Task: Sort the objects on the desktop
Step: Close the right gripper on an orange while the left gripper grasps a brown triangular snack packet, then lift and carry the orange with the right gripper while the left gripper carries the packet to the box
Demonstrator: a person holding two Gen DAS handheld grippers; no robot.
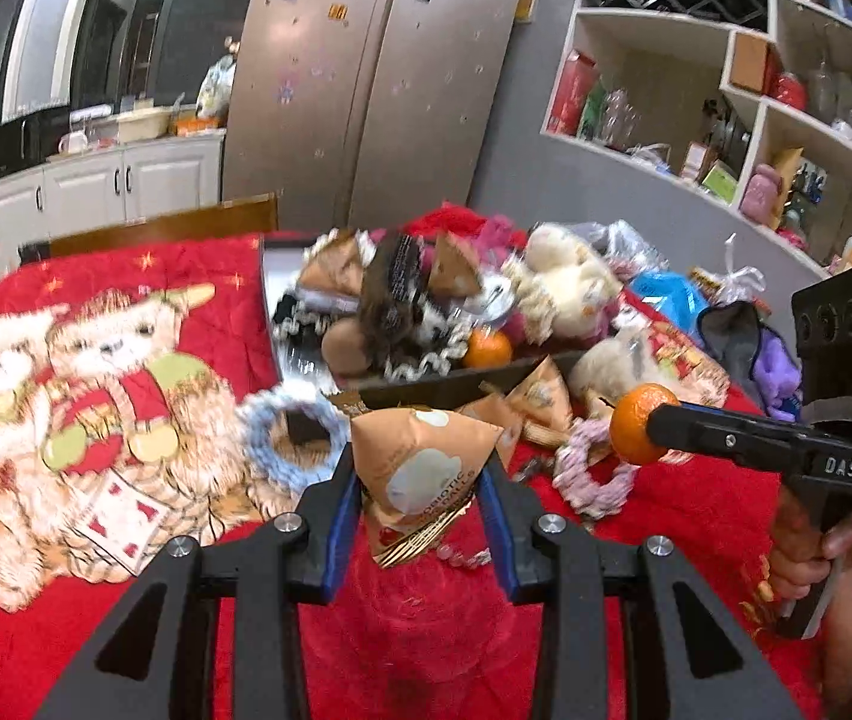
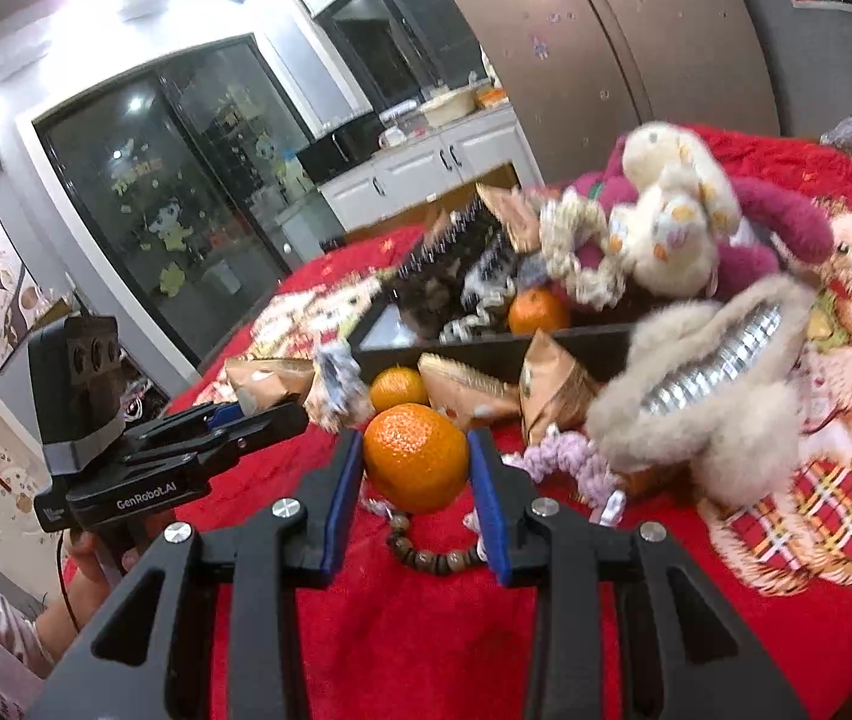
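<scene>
over the red blanket, short of the dark tray, both grippers carry something. the left gripper has its jaws pinching a tan snack packet by its sides; it looks light and crinkly, likely to crush if squeezed hard. the right gripper has its jaws clamped across a mandarin, firm but soft-skinned, best held at its widest part.

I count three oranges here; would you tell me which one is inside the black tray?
The orange behind the tray wall, beside the scrunchies; another orange lies outside, and the right gripper holds the third orange.
</scene>
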